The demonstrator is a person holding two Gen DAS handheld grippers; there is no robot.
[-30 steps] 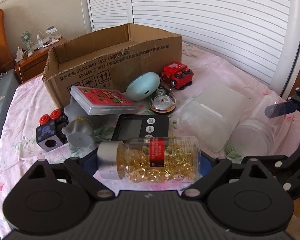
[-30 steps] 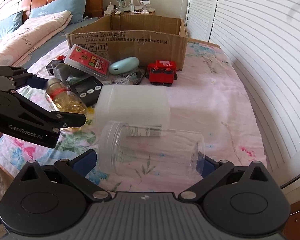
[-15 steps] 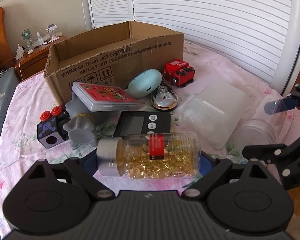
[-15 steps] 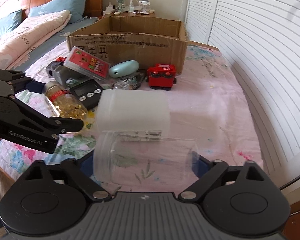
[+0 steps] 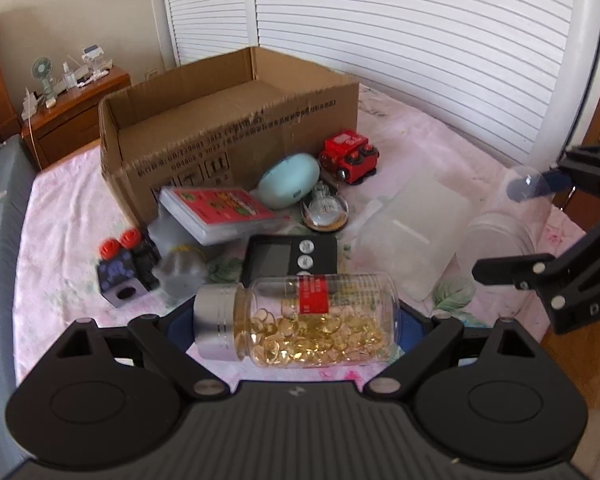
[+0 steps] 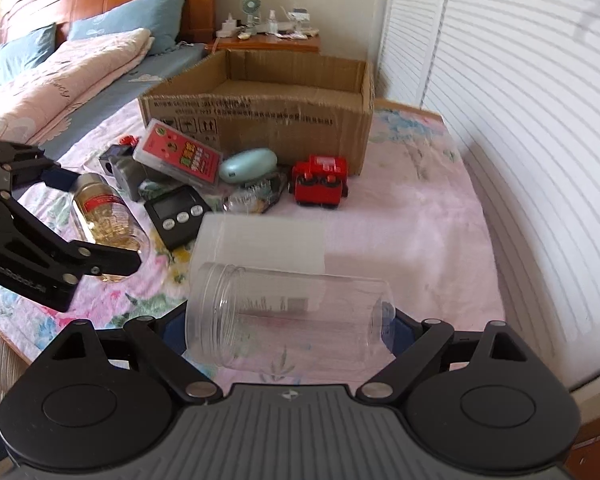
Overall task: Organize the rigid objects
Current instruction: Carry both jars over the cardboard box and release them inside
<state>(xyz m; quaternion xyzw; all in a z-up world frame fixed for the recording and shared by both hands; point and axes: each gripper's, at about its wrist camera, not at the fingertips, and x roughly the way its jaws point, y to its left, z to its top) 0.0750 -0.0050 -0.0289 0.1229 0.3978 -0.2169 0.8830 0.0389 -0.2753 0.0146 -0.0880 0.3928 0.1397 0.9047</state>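
Left hand-held gripper (image 5: pixel 296 320) clamped on capsule bottle (image 5: pixel 300 320), right hand-held gripper (image 6: pixel 290 320) on clear jar (image 6: pixel 288 316).
Both lying sideways above the bed (image 6: pixel 400 220), cardboard box (image 6: pixel 260 112) beyond.

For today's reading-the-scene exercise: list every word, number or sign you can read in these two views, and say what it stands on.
"GenRobot.AI": side of the left gripper.
"DAS", cut off: side of the right gripper.
Cardboard box: "GB/T", arrow signs; the rest is blurred.
Capsule bottle red label: unreadable.
Red card case: unreadable.
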